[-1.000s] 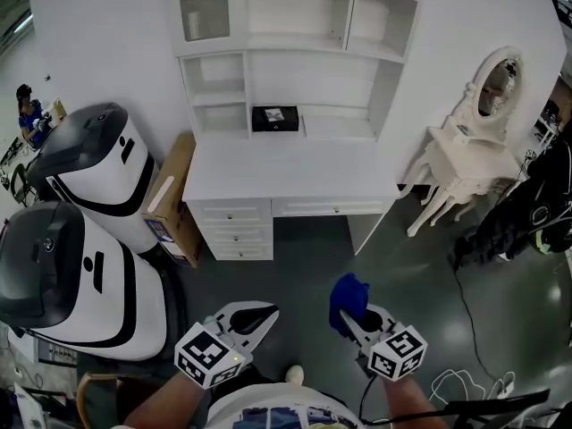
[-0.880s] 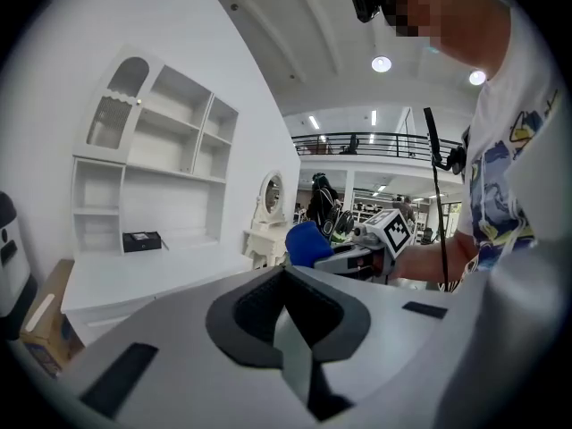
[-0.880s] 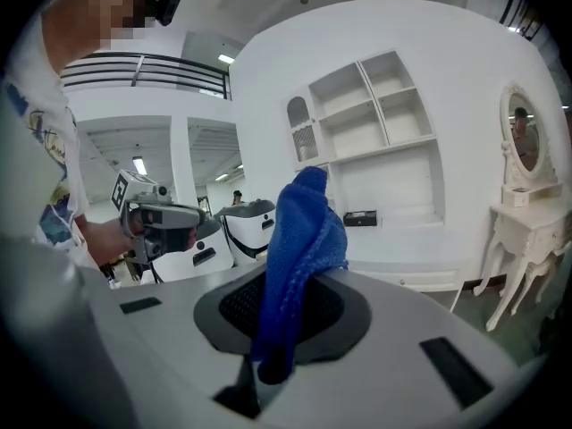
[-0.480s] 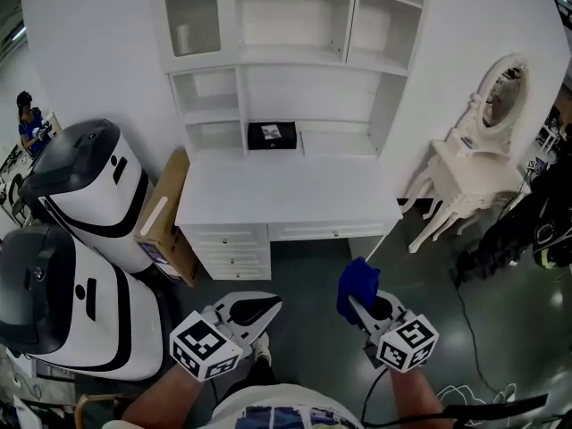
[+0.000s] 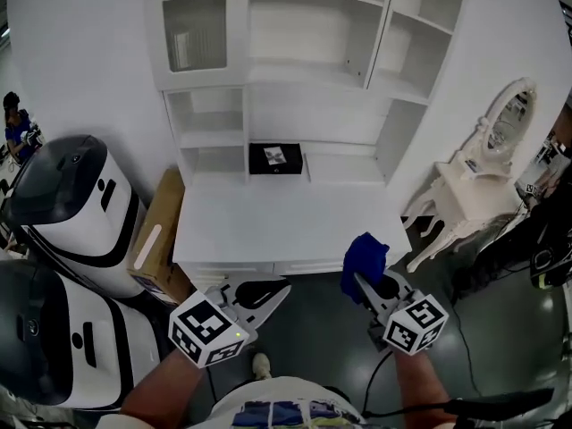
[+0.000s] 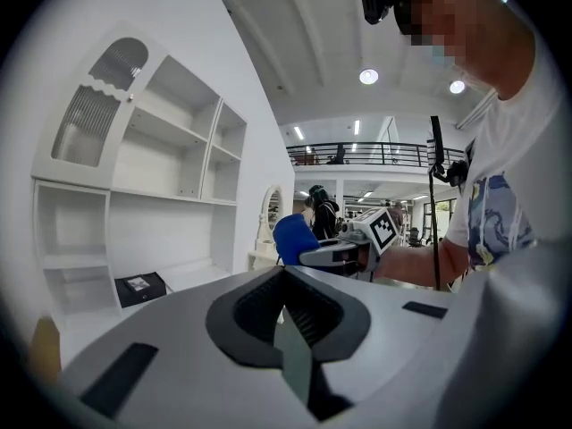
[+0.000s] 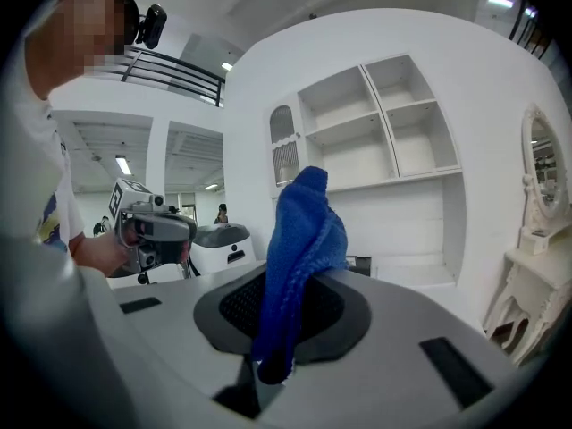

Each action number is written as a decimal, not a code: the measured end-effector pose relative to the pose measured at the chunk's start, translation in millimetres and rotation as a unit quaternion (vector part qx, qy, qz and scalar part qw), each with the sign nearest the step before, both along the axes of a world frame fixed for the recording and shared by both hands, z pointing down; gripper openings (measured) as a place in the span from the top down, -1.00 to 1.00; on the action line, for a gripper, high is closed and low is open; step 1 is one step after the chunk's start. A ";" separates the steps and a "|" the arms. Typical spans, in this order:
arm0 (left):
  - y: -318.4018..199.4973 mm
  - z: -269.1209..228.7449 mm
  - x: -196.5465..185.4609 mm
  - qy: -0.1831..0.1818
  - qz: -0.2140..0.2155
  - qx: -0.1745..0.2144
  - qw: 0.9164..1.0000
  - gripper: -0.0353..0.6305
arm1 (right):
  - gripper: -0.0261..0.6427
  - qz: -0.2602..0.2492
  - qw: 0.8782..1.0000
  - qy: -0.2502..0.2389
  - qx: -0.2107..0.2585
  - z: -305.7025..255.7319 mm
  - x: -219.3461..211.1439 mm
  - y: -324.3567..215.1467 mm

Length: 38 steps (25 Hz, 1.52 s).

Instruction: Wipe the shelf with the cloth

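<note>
Quick rundown of where things stood. The right gripper (image 5: 365, 286) had its jaws clamped on the blue cloth (image 5: 364, 256). The right gripper view showed the fabric pinched low between the pads. The rest stood up in a bunched tongue, with its long axis running out along the jaws toward the furniture. The left gripper (image 5: 279, 291) had its jaws pressed together on nothing, just hanging lower left of centre in the head view.

The bit that mattered: the shelf (image 5: 308, 77) unit sat straight up-frame from the cloth, on top of the white desk (image 5: 286, 226). In the head view the cloth overlapped the desk's front right edge, so the right gripper was clearly the nearer one, and nothing was touching a shelf board yet. I'd guess the next move was a reach forward and up. From the head view alone I couldn't tell how high the cloth sat relative to the desk top.

The shelf boards looked like smooth white painted panels, mostly bare. A small black box (image 5: 275, 157) sat at the back of the desk under the lower cubbies, so it could get in the way of a low wipe.

Around the room: glossy dark floor, a white vanity with an oval mirror (image 5: 502, 128) at right, a cardboard box (image 5: 156, 239) leaning at the desk's left side, and two big white-and-black machines (image 5: 63, 195) along the left edge.
</note>
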<state>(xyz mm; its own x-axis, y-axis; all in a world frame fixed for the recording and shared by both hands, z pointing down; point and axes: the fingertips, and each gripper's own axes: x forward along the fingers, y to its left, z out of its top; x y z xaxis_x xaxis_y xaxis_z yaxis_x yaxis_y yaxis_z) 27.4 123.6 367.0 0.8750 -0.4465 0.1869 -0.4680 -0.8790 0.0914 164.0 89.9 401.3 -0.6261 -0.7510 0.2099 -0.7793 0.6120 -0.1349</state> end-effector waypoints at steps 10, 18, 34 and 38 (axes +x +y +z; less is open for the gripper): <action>-76.5 -7.6 -21.2 0.016 -0.010 0.001 1.000 0.86 | 0.72 -0.026 0.999 -0.001 0.032 -20.7 -46.3 -101.9; -154.3 -20.5 -0.5 0.022 -0.057 0.002 0.998 0.86 | 0.72 -0.093 0.993 -0.003 0.068 -48.7 -71.2 -224.8; -268.1 -41.2 22.5 0.021 -0.204 0.005 0.979 0.86 | 0.72 -0.245 0.963 -0.037 0.101 -78.8 -182.9 -429.8; -274.7 -37.1 18.6 0.014 -0.221 -0.003 0.975 0.86 | 0.72 -0.252 0.961 -0.047 0.100 -80.2 -212.1 -460.1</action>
<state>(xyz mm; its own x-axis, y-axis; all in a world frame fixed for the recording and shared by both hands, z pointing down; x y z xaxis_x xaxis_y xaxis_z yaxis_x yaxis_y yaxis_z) 46.0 -151.1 329.9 0.6023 -0.7801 0.1697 -0.7982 -0.5913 0.1148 -48.2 -370.2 321.1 -0.9301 -0.3668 0.0174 -0.3672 0.9296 -0.0309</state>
